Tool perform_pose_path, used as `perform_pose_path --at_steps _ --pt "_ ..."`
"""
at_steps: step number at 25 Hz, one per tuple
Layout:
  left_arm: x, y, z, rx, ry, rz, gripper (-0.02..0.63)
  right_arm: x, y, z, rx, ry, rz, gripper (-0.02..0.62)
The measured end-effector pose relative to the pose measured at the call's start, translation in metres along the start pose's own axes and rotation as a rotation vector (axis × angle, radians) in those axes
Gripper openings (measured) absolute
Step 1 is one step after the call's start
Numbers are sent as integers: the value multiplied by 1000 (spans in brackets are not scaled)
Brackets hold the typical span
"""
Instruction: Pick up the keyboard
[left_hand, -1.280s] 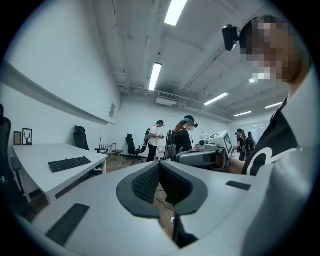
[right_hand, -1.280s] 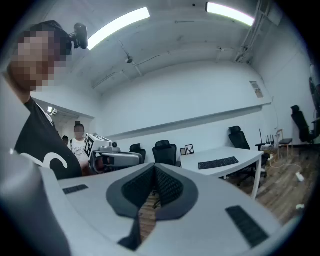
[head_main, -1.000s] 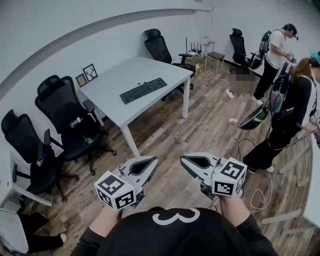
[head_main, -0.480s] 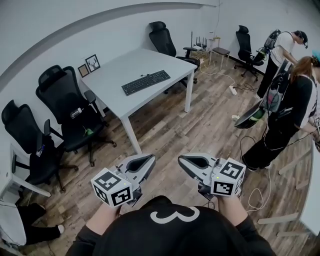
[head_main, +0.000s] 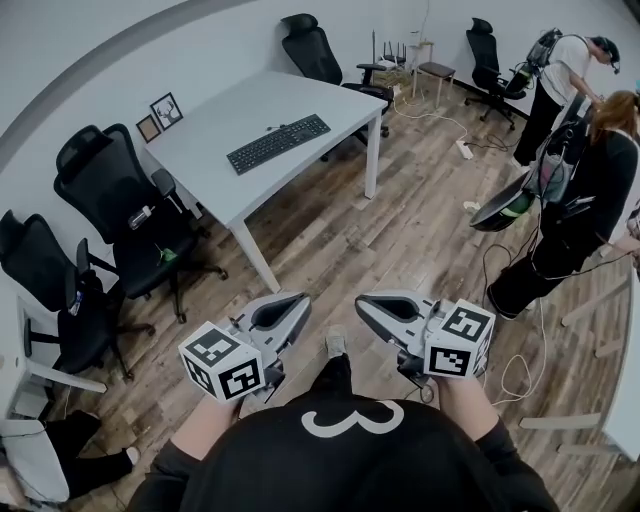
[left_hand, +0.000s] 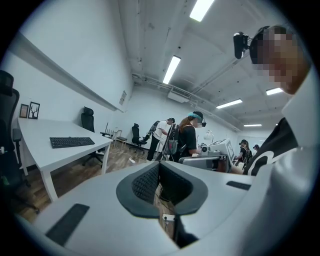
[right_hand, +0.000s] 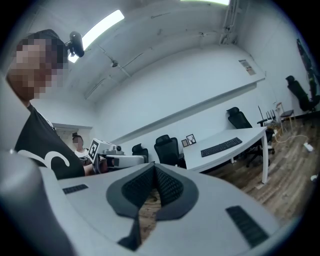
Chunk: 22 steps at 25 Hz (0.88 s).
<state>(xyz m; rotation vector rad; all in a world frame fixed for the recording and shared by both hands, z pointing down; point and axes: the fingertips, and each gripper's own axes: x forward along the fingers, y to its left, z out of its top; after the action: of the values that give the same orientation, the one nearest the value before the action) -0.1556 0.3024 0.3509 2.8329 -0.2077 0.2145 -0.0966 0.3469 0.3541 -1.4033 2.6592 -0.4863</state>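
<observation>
1. Wooden floor (head_main: 400, 240) fills the room around a white table (head_main: 200, 150). The keyboard (head_main: 278, 143) lies flat on the table, near its far long edge.
2. The left gripper (head_main: 285, 310) and right gripper (head_main: 375, 305) hang side by side, well short of the table's near corner. Both have their jaws pressed together with nothing between them.
3. Risk: with the jaws closed, neither gripper can take the keyboard. If they arrive at the table like that, they would likely only push it across the top.
4. Risk: black office chairs (head_main: 120, 190) crowd the table's left side, and loose cables (head_main: 520, 375) lie on the floor well to its right. A careless step could snag either.
5. A cord may run from the keyboard's back edge, but the view is too small to tell. If there is one, it could drag on a lift.
6. Compared with a second ago, the table sits further left in the head view, both grippers are a little lower, and a shoe (head_main: 337, 343) now shows between them. The jaws are as closed as before.
</observation>
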Motion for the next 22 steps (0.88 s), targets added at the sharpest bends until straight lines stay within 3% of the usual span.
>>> perform_pose_path --at_steps 7,16,22 --pt "53 53 6 -26 23 -22 12 23 -73 7 32 9 -32 6" --pt "137 189 35 -106 44 17 12 105 -211 34 115 79 -28 6" --pt "169 278 69 -167 -13 21 12 169 -300 58 164 119 17 6"
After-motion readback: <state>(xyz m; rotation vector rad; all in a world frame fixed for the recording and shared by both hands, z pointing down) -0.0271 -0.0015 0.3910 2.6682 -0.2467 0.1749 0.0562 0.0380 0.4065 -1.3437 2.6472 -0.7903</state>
